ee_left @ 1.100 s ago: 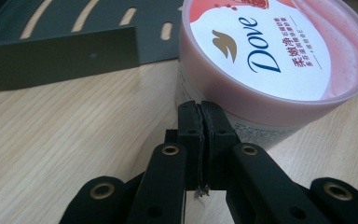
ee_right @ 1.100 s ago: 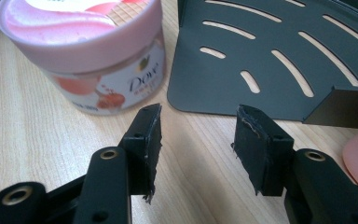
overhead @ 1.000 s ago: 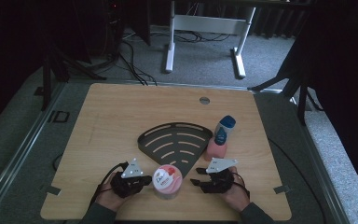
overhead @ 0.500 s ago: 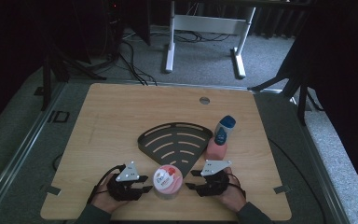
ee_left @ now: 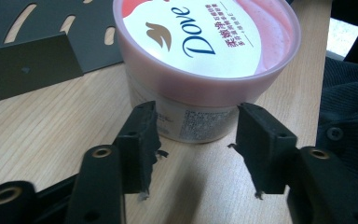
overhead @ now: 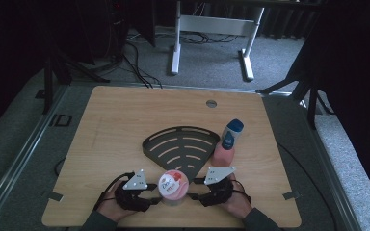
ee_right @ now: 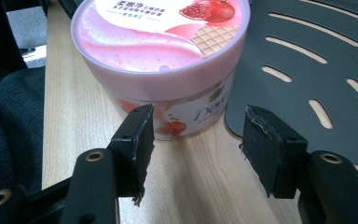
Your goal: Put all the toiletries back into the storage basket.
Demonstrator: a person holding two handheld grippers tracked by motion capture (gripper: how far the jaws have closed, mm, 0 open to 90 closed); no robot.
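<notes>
Pink tub (overhead: 173,185) sits upright at near edge of wooden table (overhead: 125,120), touching near edge of black slotted rack (overhead: 183,147). Left gripper (overhead: 150,192) & right gripper (overhead: 196,189) flank it; both jaws just been opening, apart, nothing held. Bottle (overhead: 227,143) right of rack. Grey carpet (overhead: 212,53) beyond, dim room.

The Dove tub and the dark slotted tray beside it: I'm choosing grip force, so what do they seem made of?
The Dove tub looks like glossy pink plastic: a smooth moulded rim, a printed lid and a paper-like label. The slotted tray looks like matte dark sheet metal with clean cut slots and a folded edge, though it could be plastic.
</notes>
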